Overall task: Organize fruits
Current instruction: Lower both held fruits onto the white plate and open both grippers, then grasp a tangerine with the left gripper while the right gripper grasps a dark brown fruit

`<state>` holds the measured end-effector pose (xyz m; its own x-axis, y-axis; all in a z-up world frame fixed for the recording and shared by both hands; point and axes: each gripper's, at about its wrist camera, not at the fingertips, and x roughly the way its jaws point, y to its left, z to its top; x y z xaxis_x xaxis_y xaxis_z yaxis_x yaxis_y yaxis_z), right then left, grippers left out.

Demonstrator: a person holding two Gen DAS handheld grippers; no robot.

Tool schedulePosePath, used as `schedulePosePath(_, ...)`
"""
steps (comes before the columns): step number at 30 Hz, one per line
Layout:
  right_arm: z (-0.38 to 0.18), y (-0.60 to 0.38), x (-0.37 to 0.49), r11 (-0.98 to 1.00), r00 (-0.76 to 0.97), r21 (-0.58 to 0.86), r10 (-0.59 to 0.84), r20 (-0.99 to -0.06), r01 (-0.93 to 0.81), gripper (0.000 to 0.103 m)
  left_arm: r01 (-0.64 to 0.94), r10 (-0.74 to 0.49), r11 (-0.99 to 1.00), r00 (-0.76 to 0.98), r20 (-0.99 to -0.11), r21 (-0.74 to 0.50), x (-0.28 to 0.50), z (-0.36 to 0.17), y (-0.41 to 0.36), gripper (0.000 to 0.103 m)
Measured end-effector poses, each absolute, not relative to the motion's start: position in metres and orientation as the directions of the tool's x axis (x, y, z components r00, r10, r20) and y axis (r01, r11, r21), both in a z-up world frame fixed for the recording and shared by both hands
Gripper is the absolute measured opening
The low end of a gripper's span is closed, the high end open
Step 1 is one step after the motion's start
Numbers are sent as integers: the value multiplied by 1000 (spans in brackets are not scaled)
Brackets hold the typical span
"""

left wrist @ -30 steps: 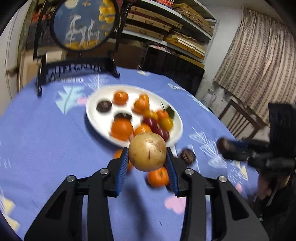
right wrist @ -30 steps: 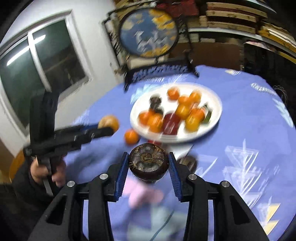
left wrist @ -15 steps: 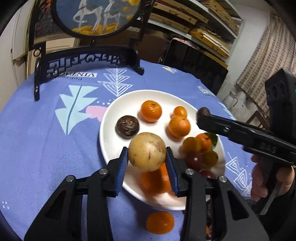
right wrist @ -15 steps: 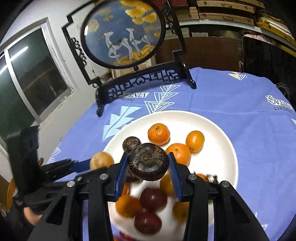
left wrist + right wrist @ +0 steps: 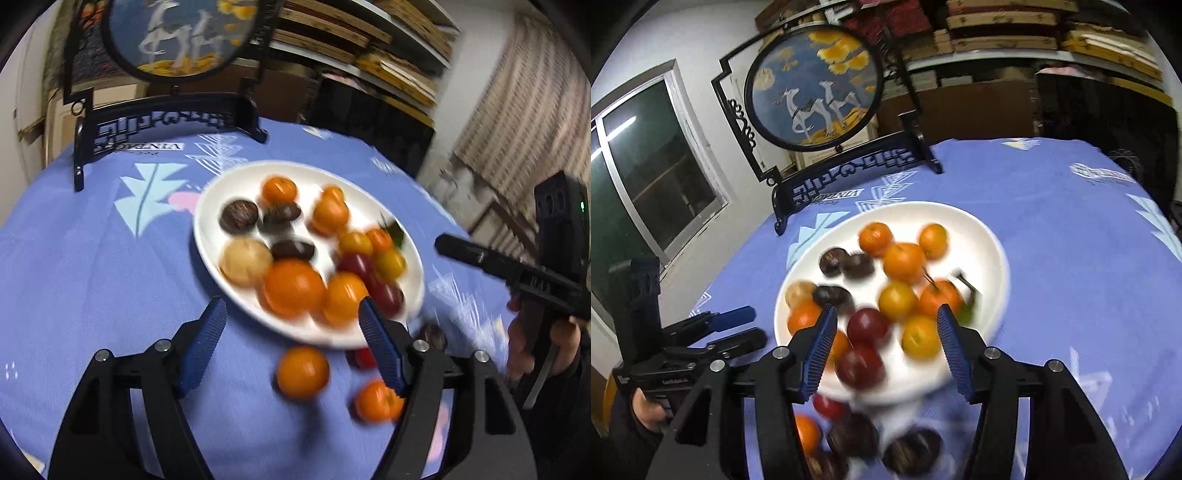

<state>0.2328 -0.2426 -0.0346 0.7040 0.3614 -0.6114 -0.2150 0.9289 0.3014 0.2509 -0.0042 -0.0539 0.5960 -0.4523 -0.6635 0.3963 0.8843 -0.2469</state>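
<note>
The white plate point(image 5: 207, 236) point(image 5: 991, 254) on the blue cloth holds oranges, red plums, three dark brown fruits and a tan round fruit point(image 5: 244, 266) point(image 5: 799, 291). One dark brown fruit point(image 5: 292, 250) point(image 5: 833, 295) lies beside the tan one. My left gripper point(image 5: 291, 306) hangs over the plate's near edge, jaws opening, nothing between the pads. My right gripper point(image 5: 886, 314) is over the plate's near side, jaws also opening and bare. Each gripper shows in the other's view: the right gripper point(image 5: 443, 243) at the right, the left gripper point(image 5: 750, 328) at the left.
Loose on the cloth near the plate lie two oranges point(image 5: 303, 371) point(image 5: 378, 400), a red fruit point(image 5: 829, 404) and dark fruits point(image 5: 912, 448). A round painted screen on a black stand point(image 5: 166, 122) point(image 5: 812, 88) stands behind the plate. Shelves, a window and a curtain ring the table.
Both grippers have opened. The tan fruit has left the left one and the dark brown fruit the right one; both fruits now lie on the plate.
</note>
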Motion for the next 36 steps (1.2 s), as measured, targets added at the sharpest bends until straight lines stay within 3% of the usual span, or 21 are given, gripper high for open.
schedulePosePath(2, -39, -254, 214, 932, 724, 301, 348, -595, -201, 57, 405, -430, 889, 583, -690, -211, 235, -61, -8, 80)
schedulePosePath(7, -54, -275, 184, 923, 733, 339, 357, -579, -181, 57, 404, -379, 903, 583, -719, -148, 218, -69, -12, 80)
schedulePosePath(10, -59, -277, 178, 917, 723, 357, 369, -584, -180, 57, 383, -286, 923, 602, -746, -45, 224, -77, -27, 79)
schedulePosePath(12, -59, -275, 174, 918, 720, 348, 370, -587, -189, 57, 395, -277, 918, 583, -763, -31, 228, -83, -33, 65)
schedulePosePath(14, -59, -274, 172, 921, 719, 334, 369, -589, -199, 57, 426, -289, 904, 546, -787, -36, 234, -90, -41, 38)
schedulePosePath(19, -70, -266, 172, 928, 665, 305, 366, -651, -213, 57, 448, -323, 893, 562, -762, -48, 231, -88, -41, 37)
schedulePosePath(27, -85, -223, 171, 961, 621, 56, 218, -753, -270, 57, 425, -413, 891, 612, -674, -159, 223, -69, -18, 37)
schedulePosePath(36, -98, -213, 189, 967, 569, 4, 152, -808, -254, 57, 413, -432, 888, 607, -667, -201, 228, -67, -12, 37)
